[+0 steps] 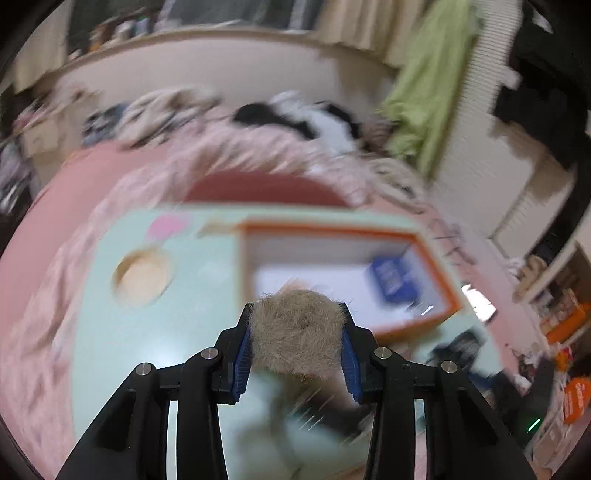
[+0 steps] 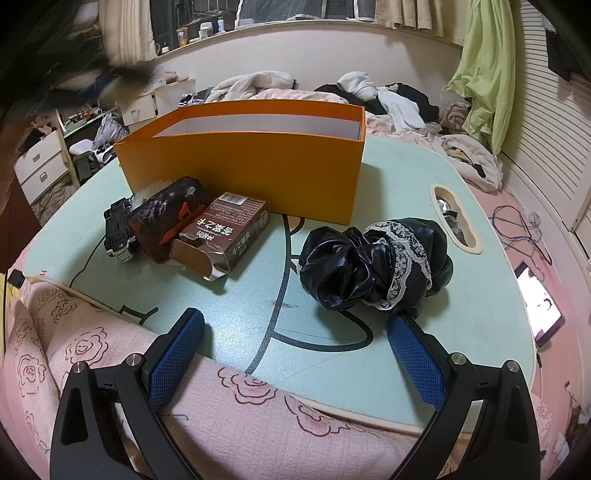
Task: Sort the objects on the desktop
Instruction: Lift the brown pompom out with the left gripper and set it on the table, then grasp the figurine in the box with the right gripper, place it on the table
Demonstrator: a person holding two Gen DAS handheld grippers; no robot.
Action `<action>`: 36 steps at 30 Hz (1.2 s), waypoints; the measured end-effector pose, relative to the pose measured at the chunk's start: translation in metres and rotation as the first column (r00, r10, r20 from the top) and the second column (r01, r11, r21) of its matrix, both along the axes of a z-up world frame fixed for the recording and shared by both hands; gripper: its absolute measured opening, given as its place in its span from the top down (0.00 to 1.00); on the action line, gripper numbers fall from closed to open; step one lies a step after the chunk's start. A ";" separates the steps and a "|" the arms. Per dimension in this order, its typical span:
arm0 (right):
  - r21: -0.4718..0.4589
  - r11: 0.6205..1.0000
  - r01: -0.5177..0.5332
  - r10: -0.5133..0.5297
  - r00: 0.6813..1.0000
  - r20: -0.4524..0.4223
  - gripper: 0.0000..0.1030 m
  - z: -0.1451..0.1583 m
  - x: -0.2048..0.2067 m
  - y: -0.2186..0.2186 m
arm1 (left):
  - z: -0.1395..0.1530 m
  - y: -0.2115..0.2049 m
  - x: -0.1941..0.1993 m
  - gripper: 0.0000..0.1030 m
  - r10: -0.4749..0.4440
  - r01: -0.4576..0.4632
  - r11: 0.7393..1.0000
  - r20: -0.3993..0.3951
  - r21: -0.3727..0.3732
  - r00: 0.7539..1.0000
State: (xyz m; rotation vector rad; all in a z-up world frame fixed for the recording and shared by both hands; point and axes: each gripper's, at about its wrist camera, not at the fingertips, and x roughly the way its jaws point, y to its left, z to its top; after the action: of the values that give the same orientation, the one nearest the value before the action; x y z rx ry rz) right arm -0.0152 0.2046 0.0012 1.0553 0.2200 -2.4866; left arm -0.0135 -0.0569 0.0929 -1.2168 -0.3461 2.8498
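Tan fur fills our left gripper (image 1: 297, 350): its fingers clamp a fluffy pompom (image 1: 297, 328), low centre of frame, just short of the orange box (image 1: 436, 251). We judge the carry underway; next comes release over the box. Our right gripper (image 2: 295, 354) hangs spread, empty.

Lived-in home bedroom: rose-patterned pink bedding (image 2: 74, 350) at lower left, heaped clothes (image 2: 384, 96) at upper centre, curtained window (image 2: 406, 11) along the top, white drawers (image 2: 40, 166) at far left.
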 end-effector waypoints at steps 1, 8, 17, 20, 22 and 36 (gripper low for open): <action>0.000 1.000 0.000 0.000 1.000 0.000 0.04 0.000 0.000 0.000 | -0.016 -0.010 0.006 0.62 0.036 -0.036 0.999 0.030 0.002 0.999; -0.001 1.000 0.000 0.000 1.000 0.000 0.04 0.000 0.000 0.001 | -0.063 -0.008 -0.004 0.59 0.003 -0.014 0.981 0.056 0.192 0.998; -0.001 1.000 0.000 0.000 1.000 0.000 0.04 -0.001 0.001 0.001 | -0.062 0.002 0.020 0.22 0.023 -0.021 0.989 -0.011 0.149 1.000; -0.001 1.000 0.000 0.000 1.000 0.000 0.04 -0.001 0.001 0.001 | -0.070 -0.009 0.045 0.17 0.066 -0.066 0.992 0.004 0.111 0.998; -0.001 1.000 0.000 0.000 1.000 0.000 0.04 -0.001 0.001 0.001 | -0.078 -0.005 0.063 0.09 0.061 -0.060 0.998 -0.026 0.025 0.998; -0.113 0.992 -0.059 0.051 0.996 -0.070 0.33 0.026 0.015 0.003 | -0.092 0.021 0.070 0.00 0.058 -0.067 0.968 -0.041 -0.241 0.997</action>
State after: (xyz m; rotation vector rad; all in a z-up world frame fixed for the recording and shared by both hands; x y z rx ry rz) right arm -0.0006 0.2075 0.0275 0.9083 0.1225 -2.4556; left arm 0.0562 -0.0356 0.0011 -1.2095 -0.0341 3.0351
